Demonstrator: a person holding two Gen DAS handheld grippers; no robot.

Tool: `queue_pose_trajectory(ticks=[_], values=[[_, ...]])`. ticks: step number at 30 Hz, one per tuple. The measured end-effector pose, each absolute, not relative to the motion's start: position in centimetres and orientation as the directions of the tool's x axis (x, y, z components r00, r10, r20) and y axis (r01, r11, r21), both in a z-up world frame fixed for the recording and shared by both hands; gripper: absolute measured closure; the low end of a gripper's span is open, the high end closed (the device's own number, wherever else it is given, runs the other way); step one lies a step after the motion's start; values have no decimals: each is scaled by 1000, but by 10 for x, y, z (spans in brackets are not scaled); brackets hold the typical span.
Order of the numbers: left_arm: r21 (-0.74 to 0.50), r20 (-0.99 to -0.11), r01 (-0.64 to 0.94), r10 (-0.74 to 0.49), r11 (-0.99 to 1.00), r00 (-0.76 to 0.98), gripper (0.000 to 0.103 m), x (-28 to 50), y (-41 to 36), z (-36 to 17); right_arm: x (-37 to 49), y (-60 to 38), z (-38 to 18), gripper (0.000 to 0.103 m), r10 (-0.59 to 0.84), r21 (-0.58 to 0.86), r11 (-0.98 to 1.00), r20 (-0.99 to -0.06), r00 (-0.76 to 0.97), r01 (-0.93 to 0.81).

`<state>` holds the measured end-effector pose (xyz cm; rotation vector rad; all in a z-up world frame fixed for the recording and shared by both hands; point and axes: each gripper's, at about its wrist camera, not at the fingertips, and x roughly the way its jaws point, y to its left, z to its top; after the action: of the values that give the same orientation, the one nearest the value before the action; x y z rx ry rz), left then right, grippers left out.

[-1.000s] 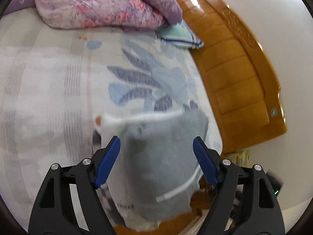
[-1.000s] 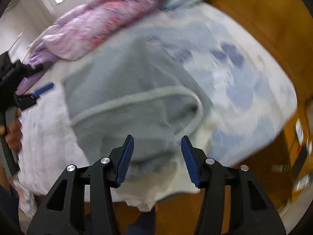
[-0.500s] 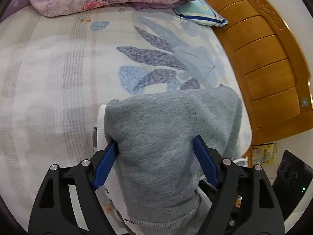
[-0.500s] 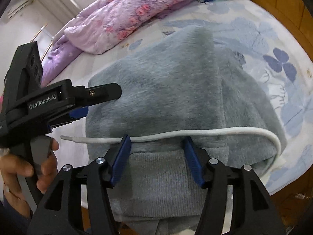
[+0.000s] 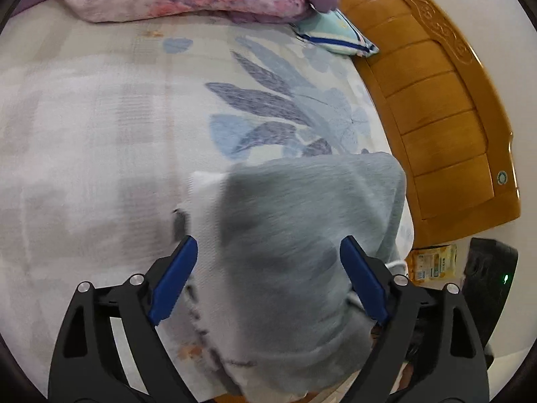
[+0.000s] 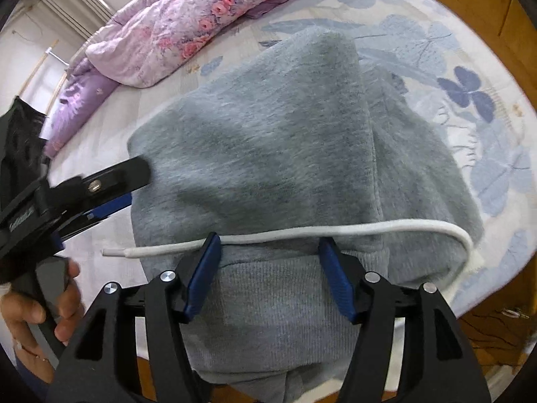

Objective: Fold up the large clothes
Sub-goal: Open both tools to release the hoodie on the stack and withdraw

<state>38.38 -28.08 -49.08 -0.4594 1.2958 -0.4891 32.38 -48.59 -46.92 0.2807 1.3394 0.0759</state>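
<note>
though bunched on bed, grey hoodie (image 6: 268,154) w/ white cord (image 6: 302,233), both hand-held grippers wide

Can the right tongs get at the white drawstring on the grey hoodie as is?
Probably yes. The white drawstring lies exposed on top of the grey fleece hoodie, just past the open right tongs, and nothing covers it.

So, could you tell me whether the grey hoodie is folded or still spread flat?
Folded: the grey hoodie lies doubled into a compact bundle on the bed sheet, its white drawstring trailing across the top.
</note>
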Motion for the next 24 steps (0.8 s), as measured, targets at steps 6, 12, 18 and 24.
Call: queue_pose_trajectory(ticks=[6,12,18,24], values=[[-468,-848,77,-472,881,240,11,342,-222,-484,304,-444,-435,32,-2,11,999,-967,255,52],[-378,-888,77,-384,923,252,8,301,-162,-472,274,-359,-416,21,-72,-79,997,-971,227,-22],[-368,-890,28,-361,929,279,5,274,-86,-443,253,-287,-389,19,-94,-100,995,-968,233,-15],[-328,-883,66,-331,942,333,5,250,-28,-393,232,-224,-340,19,-103,-104,995,-950,294,14]])
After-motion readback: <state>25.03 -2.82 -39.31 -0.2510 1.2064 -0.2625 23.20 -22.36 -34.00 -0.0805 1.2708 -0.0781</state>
